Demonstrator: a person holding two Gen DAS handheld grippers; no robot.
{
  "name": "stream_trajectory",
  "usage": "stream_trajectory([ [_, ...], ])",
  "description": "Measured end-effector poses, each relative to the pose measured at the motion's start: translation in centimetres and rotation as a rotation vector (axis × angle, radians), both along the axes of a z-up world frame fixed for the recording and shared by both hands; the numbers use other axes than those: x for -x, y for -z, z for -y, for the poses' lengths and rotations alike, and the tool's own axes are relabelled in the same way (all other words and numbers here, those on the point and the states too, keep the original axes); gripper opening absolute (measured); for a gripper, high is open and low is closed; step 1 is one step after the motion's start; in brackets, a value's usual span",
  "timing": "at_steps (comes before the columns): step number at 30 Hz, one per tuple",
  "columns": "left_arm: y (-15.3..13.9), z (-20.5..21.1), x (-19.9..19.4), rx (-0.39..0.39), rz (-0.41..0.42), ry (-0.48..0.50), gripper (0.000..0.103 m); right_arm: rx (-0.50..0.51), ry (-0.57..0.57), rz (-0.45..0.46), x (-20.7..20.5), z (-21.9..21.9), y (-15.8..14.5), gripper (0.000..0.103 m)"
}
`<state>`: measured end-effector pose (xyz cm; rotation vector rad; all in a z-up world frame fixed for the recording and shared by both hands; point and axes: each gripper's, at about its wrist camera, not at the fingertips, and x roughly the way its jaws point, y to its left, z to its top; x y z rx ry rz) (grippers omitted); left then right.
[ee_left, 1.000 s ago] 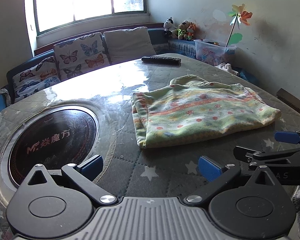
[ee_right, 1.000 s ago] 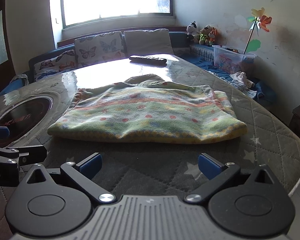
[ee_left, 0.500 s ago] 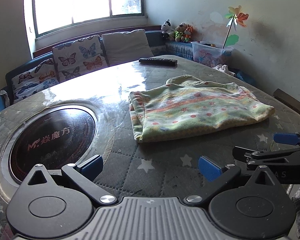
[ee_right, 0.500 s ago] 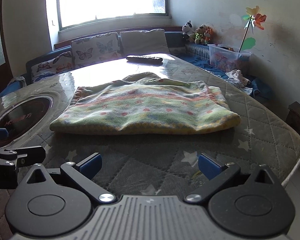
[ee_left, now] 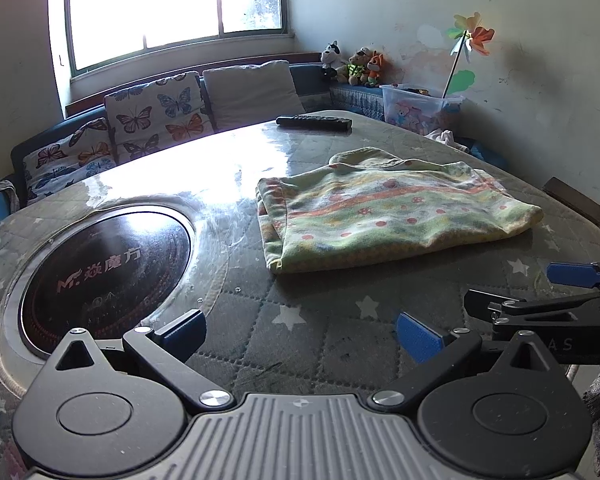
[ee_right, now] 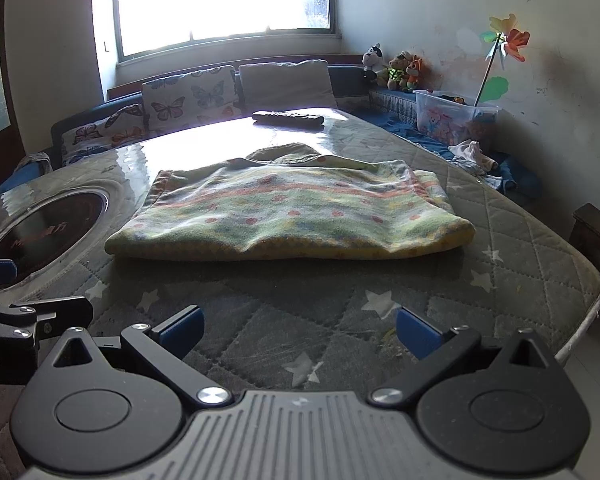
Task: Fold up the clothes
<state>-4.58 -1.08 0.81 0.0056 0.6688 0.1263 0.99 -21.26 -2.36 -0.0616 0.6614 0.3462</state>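
In the left wrist view, the quilted table (ee_left: 308, 344) with its inset round cooktop (ee_left: 104, 276) stands before a cushioned window bench, and more bare quilting shows than a second ago; the left gripper (ee_left: 300, 334), jaws wide apart and empty, has the folded garment (ee_left: 392, 216) well apart at one o'clock. In the right wrist view, the right gripper (ee_right: 298, 330) is likewise spread empty, the garment at twelve o'clock, smaller than before.

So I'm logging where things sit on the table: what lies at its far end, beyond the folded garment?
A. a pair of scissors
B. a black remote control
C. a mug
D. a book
B: a black remote control lies flat near the far edge of the table, beyond the folded garment.
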Motion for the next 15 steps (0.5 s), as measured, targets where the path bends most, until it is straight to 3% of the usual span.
stream_trajectory([
  [15, -0.07, 0.26, 0.35, 0.004, 0.009, 0.007, 0.103, -0.001, 0.002, 0.006, 0.53, 0.11, -0.26, 0.103],
])
